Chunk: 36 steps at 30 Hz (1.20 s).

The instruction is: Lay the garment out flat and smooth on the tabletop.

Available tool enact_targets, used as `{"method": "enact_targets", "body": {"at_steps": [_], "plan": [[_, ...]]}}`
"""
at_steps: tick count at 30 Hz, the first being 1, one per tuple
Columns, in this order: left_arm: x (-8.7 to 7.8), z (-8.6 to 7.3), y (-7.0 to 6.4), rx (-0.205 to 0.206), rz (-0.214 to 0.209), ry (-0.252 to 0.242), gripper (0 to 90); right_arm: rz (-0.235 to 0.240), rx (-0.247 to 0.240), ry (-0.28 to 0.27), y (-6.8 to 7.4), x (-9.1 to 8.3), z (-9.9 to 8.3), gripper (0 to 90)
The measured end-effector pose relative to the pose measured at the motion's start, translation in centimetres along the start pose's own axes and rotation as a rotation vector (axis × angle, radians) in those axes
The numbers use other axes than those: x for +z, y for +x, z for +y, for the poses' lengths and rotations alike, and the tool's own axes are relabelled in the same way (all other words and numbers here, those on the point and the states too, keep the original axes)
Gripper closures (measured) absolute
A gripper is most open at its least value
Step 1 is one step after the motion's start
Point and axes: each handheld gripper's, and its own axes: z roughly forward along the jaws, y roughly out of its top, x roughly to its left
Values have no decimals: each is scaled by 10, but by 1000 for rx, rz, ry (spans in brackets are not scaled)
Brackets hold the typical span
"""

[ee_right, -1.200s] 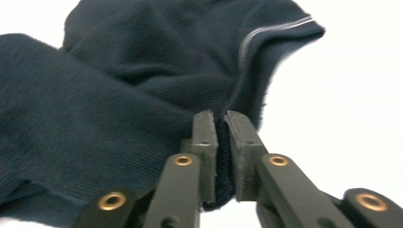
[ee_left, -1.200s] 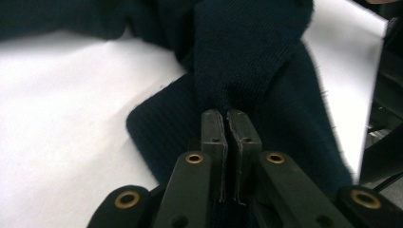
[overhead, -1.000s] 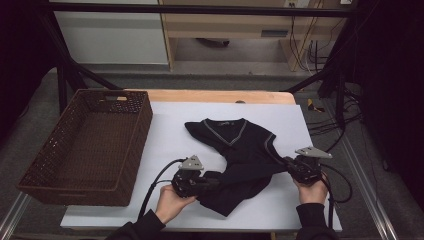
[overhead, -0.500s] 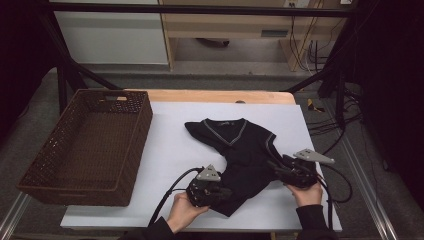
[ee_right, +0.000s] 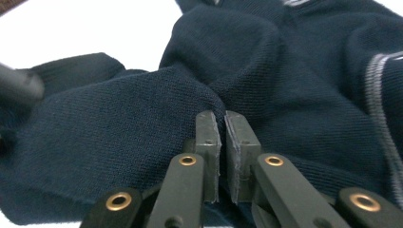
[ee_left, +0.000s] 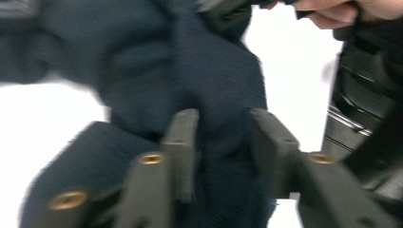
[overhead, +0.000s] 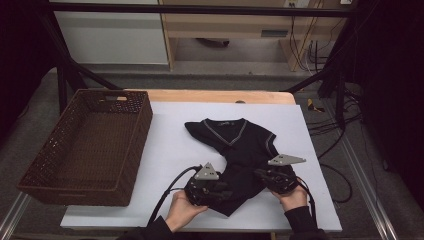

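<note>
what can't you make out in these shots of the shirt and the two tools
- Left tool: the left gripper view is motion-blurred, so whether its open jaws touch the shirt is unclear.
- Right tool: in the right gripper view the jaws stand nearly together; whether cloth is pinched between them cannot be told.
- Shirt's near hem: in the high view both tools and hands cover it.
- Collar label: too small in the high view.
- Basket: its floor is too dark in the high view.

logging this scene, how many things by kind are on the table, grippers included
wicker basket: 1
dark sweater: 1
grippers, left gripper and right gripper: 2
total: 4
</note>
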Motion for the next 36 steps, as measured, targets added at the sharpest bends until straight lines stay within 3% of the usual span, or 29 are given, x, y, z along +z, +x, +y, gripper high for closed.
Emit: {"method": "enact_targets", "body": {"at_steps": [3,5,6,8,9,11,14,18,20,22,25,29,33,36], "plan": [[-15,5,10,5,99,-41,373,-22,12,-16,-6,-10,1,856],[-21,6,15,-4,122,-62,294,-68,7,-23,-11,-18,1,857],[-29,6,26,-41,142,-81,263,-92,9,-21,-14,-23,0,857],[-33,6,32,-54,157,-87,246,-113,9,-22,-16,-25,0,857],[-37,2,45,-83,177,-88,236,-162,17,-20,-24,-33,-3,857],[-37,0,50,-95,187,-82,235,-175,20,-17,-29,-35,-5,857],[-28,-10,65,-123,227,-31,234,-198,57,3,-45,-39,-12,858],[-14,-20,76,-154,218,38,241,-213,76,75,-53,-27,-21,834],[-9,-23,78,-154,178,56,280,-234,63,104,-52,-22,-22,776],[-4,-24,77,-150,124,62,359,-253,53,78,-48,-24,-19,692],[4,-24,72,-131,76,76,463,-234,55,5,-43,-30,-13,563],[11,-25,71,-130,7,97,720,-129,56,-92,-27,-33,-2,451],[10,-24,70,-118,13,120,878,-25,11,-84,-2,-21,8,378],[8,-23,70,-117,15,128,885,64,-9,-75,21,-10,13,349]]}}
